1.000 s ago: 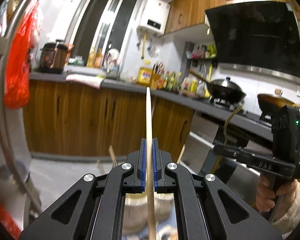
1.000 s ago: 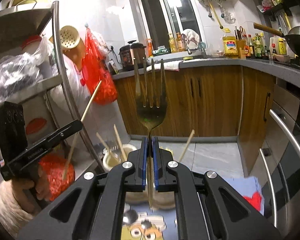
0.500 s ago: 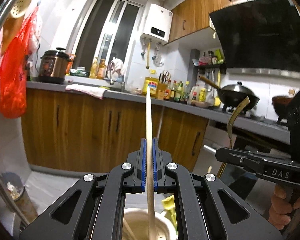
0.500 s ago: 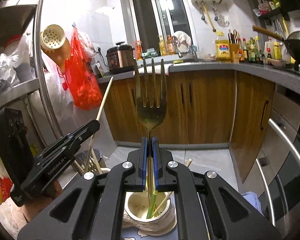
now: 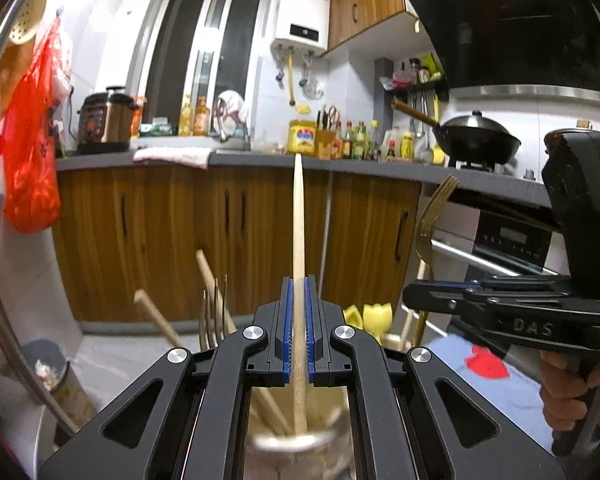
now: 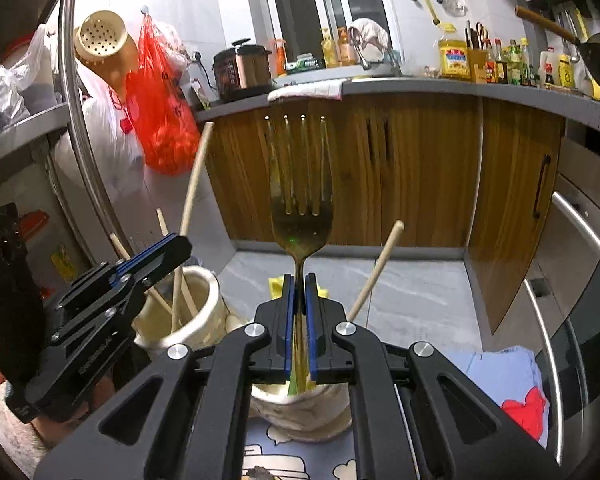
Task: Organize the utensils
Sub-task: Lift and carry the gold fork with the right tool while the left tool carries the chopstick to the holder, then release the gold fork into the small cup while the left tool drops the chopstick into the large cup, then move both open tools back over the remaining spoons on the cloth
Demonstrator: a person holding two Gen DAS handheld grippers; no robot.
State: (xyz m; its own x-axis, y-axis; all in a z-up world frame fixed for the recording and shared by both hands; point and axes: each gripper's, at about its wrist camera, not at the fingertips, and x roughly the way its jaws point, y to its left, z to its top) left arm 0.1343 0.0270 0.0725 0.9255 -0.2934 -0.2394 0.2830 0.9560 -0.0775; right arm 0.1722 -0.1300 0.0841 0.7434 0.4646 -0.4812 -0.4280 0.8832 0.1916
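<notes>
Kitchen, wooden cabinets (image 5: 148,236) behind. Left hand-held gripper (image 5: 298,344) clamped on chopstick (image 5: 298,240), upright, lower end in cup (image 5: 296,444). Right hand-held gripper (image 6: 299,320) clamped on fork (image 6: 300,216), tines up, over second cup (image 6: 300,412).

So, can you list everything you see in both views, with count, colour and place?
chopstick: one, pale wood, upright in left gripper, lower end in a holder
fork: one, golden, upright in right gripper, tines up
holders: two, cream, side by side below the grippers, holding chopsticks
bag: one, red, hanging at left
cooker: one, dark, on counter
wok: one, black, on stove
oil bottle: one, yellow, on counter
cabinets: brown wood, under counter
left gripper: black, blue pads, shut
right gripper: black, blue pads, shut
hand: one, on right gripper's handle
</notes>
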